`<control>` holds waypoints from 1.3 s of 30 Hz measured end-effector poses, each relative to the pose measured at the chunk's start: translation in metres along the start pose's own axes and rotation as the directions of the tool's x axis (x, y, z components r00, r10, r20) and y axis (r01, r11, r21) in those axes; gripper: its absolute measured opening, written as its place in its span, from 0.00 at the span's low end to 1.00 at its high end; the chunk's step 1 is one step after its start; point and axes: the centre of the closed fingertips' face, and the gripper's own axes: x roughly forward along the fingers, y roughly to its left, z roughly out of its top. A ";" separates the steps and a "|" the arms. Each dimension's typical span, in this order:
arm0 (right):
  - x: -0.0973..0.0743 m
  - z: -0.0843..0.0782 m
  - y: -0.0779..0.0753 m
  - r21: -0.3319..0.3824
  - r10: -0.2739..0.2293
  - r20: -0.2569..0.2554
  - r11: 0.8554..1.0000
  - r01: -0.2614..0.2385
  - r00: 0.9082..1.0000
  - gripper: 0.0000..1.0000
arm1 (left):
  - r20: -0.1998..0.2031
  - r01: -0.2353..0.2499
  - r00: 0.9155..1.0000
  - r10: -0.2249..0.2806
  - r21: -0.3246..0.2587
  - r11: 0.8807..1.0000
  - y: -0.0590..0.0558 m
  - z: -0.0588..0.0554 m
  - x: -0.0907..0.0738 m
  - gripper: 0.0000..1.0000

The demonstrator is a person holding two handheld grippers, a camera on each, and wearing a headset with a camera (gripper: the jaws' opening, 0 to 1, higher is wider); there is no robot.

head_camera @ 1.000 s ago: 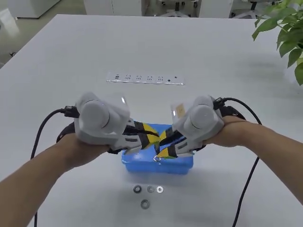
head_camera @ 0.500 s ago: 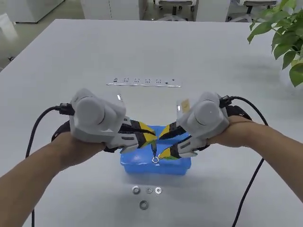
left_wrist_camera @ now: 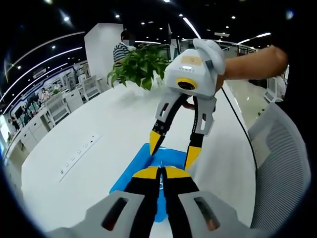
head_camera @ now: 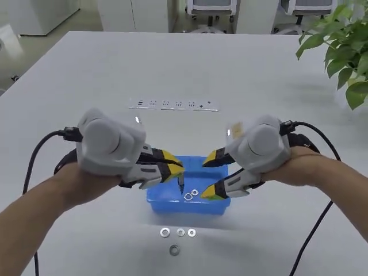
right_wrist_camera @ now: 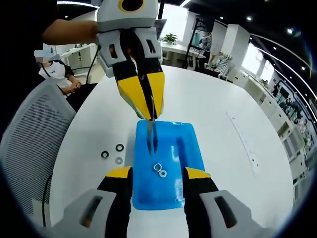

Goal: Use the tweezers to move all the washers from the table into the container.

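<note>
The small silver washer (head_camera: 188, 196) had dropped off the thin dark tweezers (head_camera: 180, 185) into the blue plastic container (head_camera: 190, 208) — left hand-held gripper (head_camera: 174, 168) clamped on them, right hand-held gripper (head_camera: 211, 178) spread apart — leaving four more washers (head_camera: 180, 232) on the white surface (head_camera: 259, 103), just near of it.

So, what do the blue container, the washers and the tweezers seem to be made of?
Blue container: probably plastic, smooth and slightly glossy, evenly coloured with soft highlights.
Washers: likely metal, silvery and shiny, with bright glints.
Tweezers, clamped in the left gripper: thin and dark, possibly metal; too small to tell.
</note>
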 end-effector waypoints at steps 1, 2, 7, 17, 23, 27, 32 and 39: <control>-0.002 -0.001 0.000 0.006 -0.005 0.002 1.000 0.005 1.000 0.42 | 0.000 -0.001 1.000 0.001 0.000 1.000 -0.001 0.000 -0.001 0.06; -0.004 -0.002 0.001 0.009 -0.010 0.001 1.000 0.010 1.000 0.43 | -0.001 -0.001 1.000 0.001 -0.001 1.000 -0.001 0.000 -0.002 0.06; -0.012 -0.006 0.004 0.034 -0.033 -0.002 0.999 0.034 0.999 0.47 | -0.006 -0.005 1.000 0.005 0.004 1.000 -0.004 0.000 -0.007 0.06; -0.029 -0.018 0.012 0.086 -0.088 -0.007 0.992 0.088 0.996 0.56 | -0.002 -0.019 1.000 0.019 0.004 1.000 -0.013 0.003 -0.022 0.06; -0.036 -0.023 0.016 0.115 -0.111 -0.008 0.987 0.111 0.994 0.59 | 0.005 -0.026 1.000 0.026 0.012 1.000 -0.018 0.006 -0.026 0.06; -0.040 -0.027 0.019 0.133 -0.120 -0.012 0.984 0.121 0.993 0.62 | 0.012 -0.033 0.999 0.032 0.015 0.999 -0.020 0.008 -0.030 0.06; -0.043 -0.030 0.024 0.144 -0.127 -0.013 0.981 0.128 0.992 0.63 | 0.016 -0.039 0.999 0.038 0.016 0.999 -0.023 0.009 -0.033 0.06; -0.047 -0.031 0.030 0.153 -0.136 -0.010 0.979 0.135 0.991 0.63 | 0.020 -0.046 0.999 0.046 0.017 0.999 -0.030 0.009 -0.040 0.06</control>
